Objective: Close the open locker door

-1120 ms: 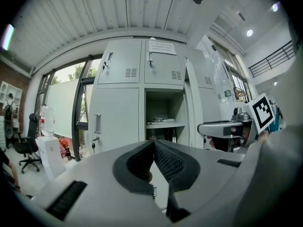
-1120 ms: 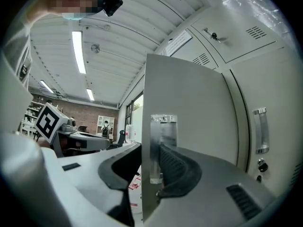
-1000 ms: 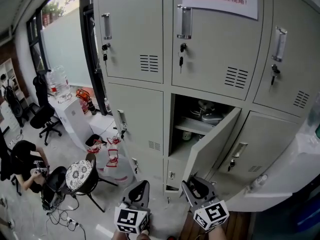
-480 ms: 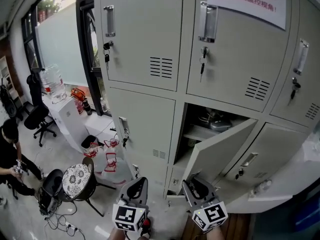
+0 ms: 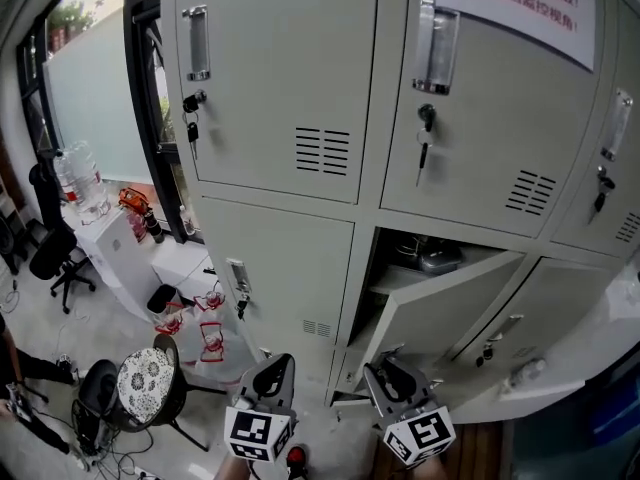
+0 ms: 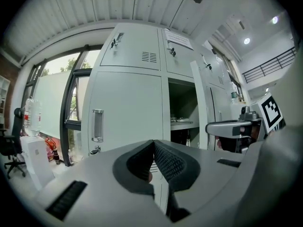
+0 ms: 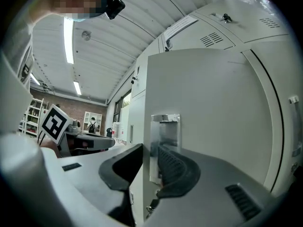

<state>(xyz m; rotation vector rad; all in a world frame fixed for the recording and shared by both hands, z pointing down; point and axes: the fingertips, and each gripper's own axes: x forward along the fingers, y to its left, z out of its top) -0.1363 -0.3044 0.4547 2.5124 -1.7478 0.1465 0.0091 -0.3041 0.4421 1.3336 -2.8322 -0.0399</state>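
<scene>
Now r. claw [image 5: 388, 371] near half-open locker door [image 5: 450, 308].

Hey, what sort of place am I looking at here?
Probably a workplace locker area, maybe an office or lab: a bank of grey metal lockers, one door hanging open, a printed notice taped above, and an office chair beside the window.

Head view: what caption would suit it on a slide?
Left gripper and right gripper held low before grey lockers, one lower door standing ajar.
</scene>
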